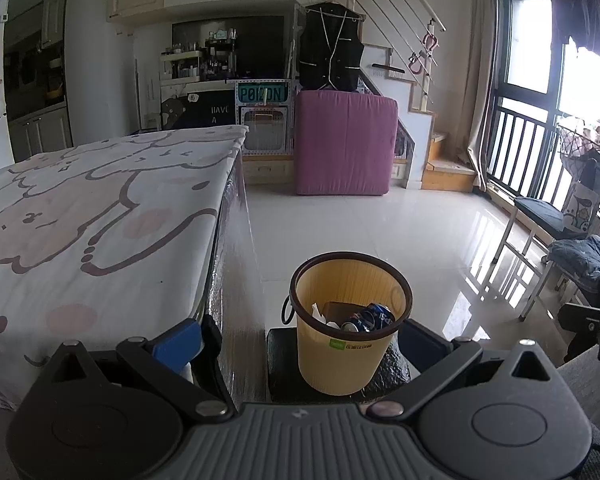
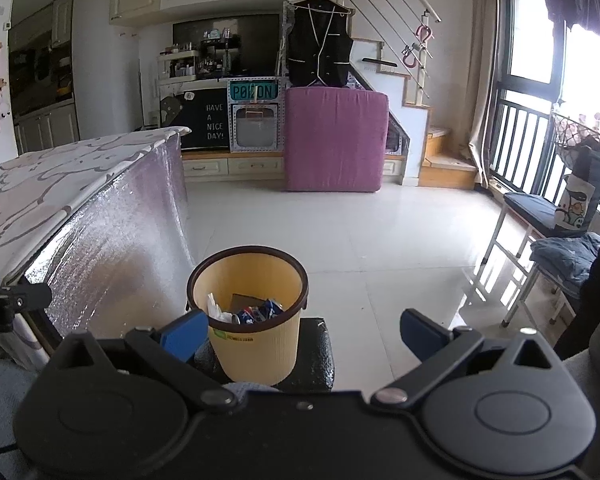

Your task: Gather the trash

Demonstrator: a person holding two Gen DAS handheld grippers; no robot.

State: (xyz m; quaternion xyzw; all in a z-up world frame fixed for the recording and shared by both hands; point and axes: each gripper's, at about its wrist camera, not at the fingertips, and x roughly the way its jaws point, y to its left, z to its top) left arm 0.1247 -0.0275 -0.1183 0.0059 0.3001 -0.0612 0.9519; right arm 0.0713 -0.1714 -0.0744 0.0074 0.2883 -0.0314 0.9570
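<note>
A yellow trash bin (image 1: pixel 344 356) with a dark brown rim stands on a black stool (image 1: pixel 284 364) beside the table. Inside it lie a crushed blue can (image 1: pixel 370 317), white paper (image 1: pixel 320 314) and a dark flat item. My left gripper (image 1: pixel 300 338) is open and empty, its blue fingers either side of the bin, close in front of it. In the right wrist view the bin (image 2: pixel 254 352) sits between the fingers left of centre, with the can (image 2: pixel 260 312) and paper (image 2: pixel 216 306) inside. My right gripper (image 2: pixel 304 330) is open and empty.
A table with a cartoon-print cloth (image 1: pixel 92 216) and silver foil side (image 2: pixel 112 252) stands at the left. A pink folded mattress (image 1: pixel 344 144) leans by the stairs. A chair with clothes (image 1: pixel 568 256) stands by the window at right. White tiled floor (image 2: pixel 380 232) lies beyond.
</note>
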